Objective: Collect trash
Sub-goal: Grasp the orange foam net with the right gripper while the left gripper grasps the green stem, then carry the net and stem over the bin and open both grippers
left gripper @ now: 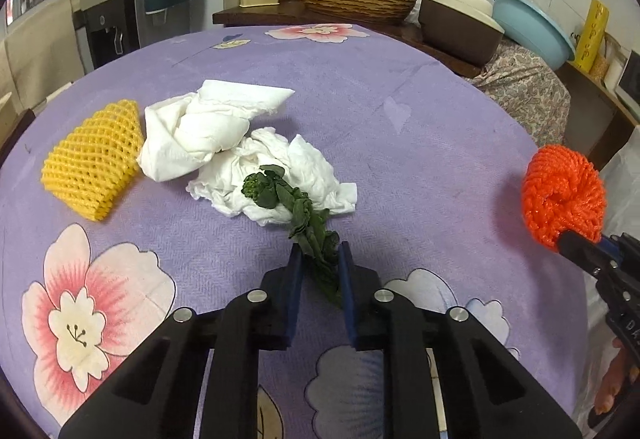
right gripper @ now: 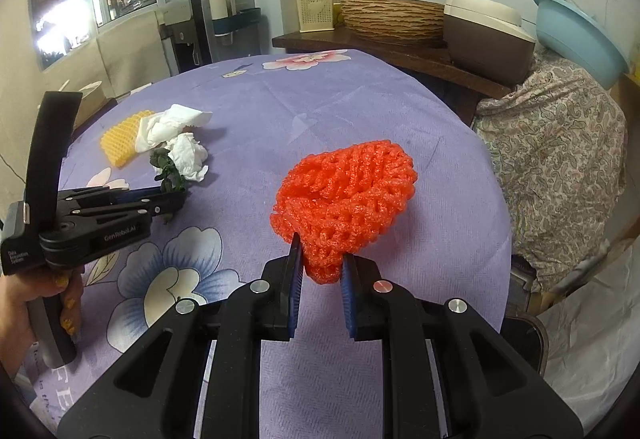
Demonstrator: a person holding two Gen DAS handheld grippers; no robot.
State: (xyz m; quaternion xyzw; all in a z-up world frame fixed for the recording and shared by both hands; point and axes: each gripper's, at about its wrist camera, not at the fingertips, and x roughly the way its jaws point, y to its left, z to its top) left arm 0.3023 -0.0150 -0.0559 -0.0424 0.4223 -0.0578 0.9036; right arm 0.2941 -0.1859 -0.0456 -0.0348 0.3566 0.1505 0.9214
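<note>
A wilted green vegetable stalk lies on the purple flowered tablecloth, its head resting on a crumpled white tissue. My left gripper is shut on the stalk's near end; the right wrist view shows this gripper and the stalk from the side. A larger white tissue and a yellow foam net lie just beyond. My right gripper is shut on an orange foam net, held above the cloth at the table's right side.
Beyond the table, a wooden counter carries a woven basin, a brown box and a blue basin. A paisley-covered object and white plastic stand at the right. A water dispenser is at the back left.
</note>
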